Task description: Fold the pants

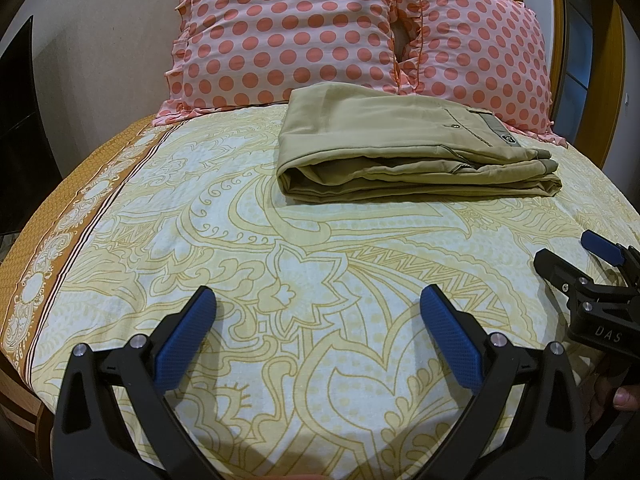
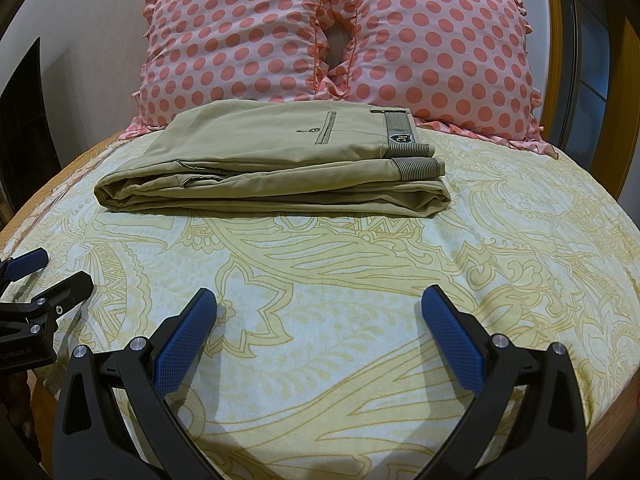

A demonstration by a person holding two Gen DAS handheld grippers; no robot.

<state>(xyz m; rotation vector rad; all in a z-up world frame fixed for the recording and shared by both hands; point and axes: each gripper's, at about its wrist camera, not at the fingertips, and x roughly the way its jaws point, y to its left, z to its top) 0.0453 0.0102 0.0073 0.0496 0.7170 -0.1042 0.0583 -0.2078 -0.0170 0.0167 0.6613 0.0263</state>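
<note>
Folded khaki cotton pants [image 2: 272, 160] lie flat on bed with yellow paisley-print sheet [image 2: 360, 280], just before two pink pillows with coral polka dots [image 2: 340, 40]. Nothing between pants and either tool. Left hand-held gripper [image 1: 318, 300] spread, holding nothing, well short of pants. Right hand-held gripper [image 2: 320, 300] likewise spread. Right view alone shows striped waistband lining [image 2: 416, 166]; left view shows orange sheet border [image 1: 60, 220].

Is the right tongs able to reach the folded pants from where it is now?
Probably yes. The right tongs stands open above bare bedsheet, and nothing lies between it and the folded pants, which sit straight ahead before the pillows.
</note>
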